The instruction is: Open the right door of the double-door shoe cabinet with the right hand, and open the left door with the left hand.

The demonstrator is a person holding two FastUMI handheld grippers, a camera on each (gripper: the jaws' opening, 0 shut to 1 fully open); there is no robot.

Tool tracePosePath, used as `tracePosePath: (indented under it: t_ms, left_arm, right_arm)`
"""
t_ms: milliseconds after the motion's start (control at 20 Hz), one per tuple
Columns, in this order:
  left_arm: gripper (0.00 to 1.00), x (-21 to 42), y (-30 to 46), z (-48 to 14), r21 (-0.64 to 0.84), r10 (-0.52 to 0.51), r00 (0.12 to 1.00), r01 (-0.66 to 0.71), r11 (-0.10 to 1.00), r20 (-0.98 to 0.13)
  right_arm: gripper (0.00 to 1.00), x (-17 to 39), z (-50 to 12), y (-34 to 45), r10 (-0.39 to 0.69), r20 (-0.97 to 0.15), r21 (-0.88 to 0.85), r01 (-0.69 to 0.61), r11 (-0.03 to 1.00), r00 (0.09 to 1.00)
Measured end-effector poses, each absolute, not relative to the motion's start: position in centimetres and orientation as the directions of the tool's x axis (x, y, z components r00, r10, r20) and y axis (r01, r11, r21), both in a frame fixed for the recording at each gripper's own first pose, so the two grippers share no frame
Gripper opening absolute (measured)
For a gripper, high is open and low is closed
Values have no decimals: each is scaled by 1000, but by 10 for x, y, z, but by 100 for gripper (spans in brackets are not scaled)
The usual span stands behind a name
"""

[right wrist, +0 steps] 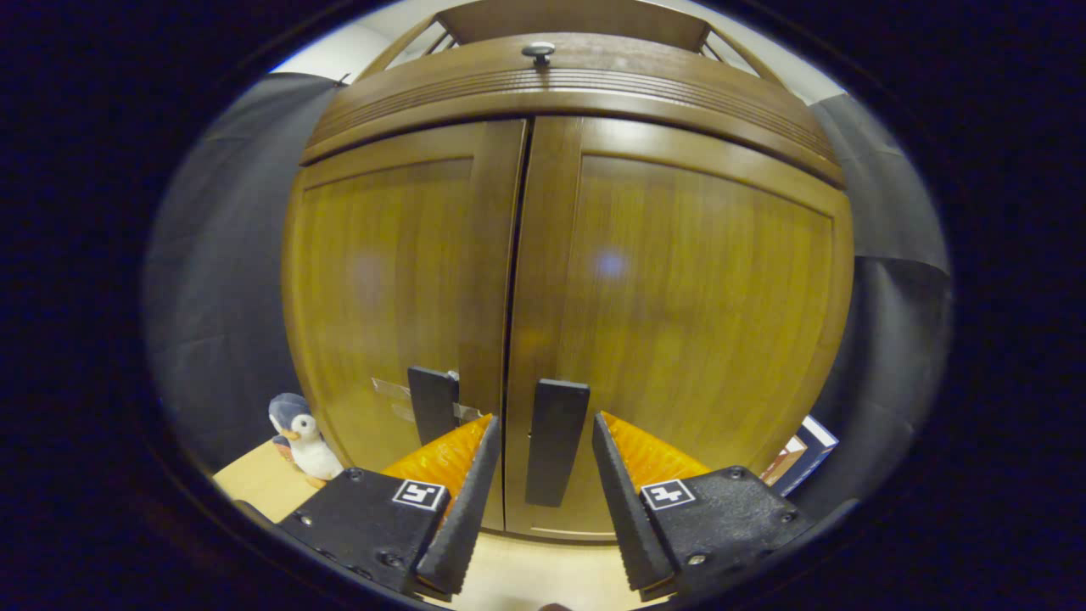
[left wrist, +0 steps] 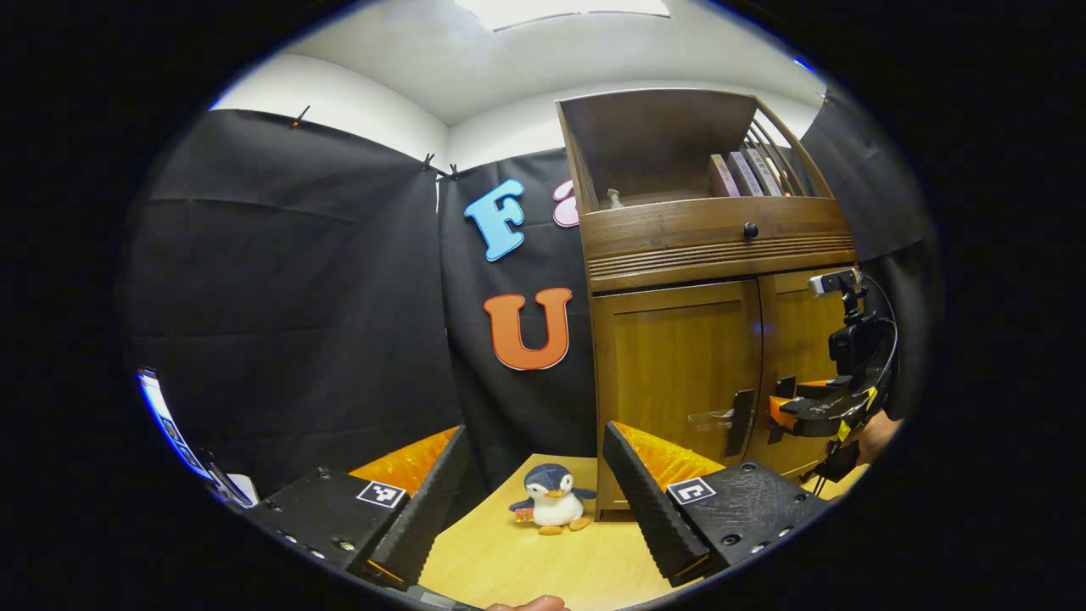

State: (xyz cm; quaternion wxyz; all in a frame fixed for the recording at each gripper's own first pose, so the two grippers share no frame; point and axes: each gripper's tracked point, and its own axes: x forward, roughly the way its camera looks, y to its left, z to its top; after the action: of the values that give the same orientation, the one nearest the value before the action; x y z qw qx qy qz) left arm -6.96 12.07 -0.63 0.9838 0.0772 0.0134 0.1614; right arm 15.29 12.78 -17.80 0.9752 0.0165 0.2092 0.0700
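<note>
Right now the right claw (right wrist: 543, 475) gapes around the right door's handle (right wrist: 556, 441), unclamped; closing off-centre risks slipping or catching the left door's handle (right wrist: 431, 403). Left claw (left wrist: 534, 501) waits apart.

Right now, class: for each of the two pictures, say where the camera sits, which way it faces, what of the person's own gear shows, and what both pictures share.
Left gripper view: rides the left gripper, held back over the table, facing the shoe cabinet from its left; open fingers at the bottom, right gripper beyond at the doors.
Right gripper view: rides the right gripper, close up and square to the closed doors; its open fingers flank the right door handle.
Shared: cabinet, both dark handles, toy penguin.
</note>
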Motion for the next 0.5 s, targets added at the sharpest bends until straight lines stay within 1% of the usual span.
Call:
tracePosePath:
  t_ms: [100, 150, 200, 300, 400, 500]
  left_arm:
    - [96, -71, 126, -7, 159, 333, 943, -328, 931, -4]
    - [96, -72, 128, -7, 158, 336, 942, -331, 930, -5]
    - [96, -72, 128, -8, 157, 336, 942, -330, 931, -8]
    - [96, -71, 128, -9, 158, 332, 943, -326, 932, -11]
    - [96, -70, 128, -10, 160, 327, 945, -321, 934, -12]
    - [96, -70, 128, -10, 155, 322, 947, -316, 936, -14]
  right_arm:
    - [63, 162, -190, 128, 130, -429, 60, -116, 991, 894]
    - [60, 166, -194, 126, 116, -434, 54, -103, 993, 893]
    - [54, 169, -198, 126, 113, -438, 53, -100, 994, 892]
    - [47, 175, -202, 124, 91, -440, 39, -82, 996, 893]
    - [41, 177, -202, 124, 83, -437, 37, -74, 997, 896]
    - [40, 177, -203, 124, 76, -434, 42, -64, 997, 898]
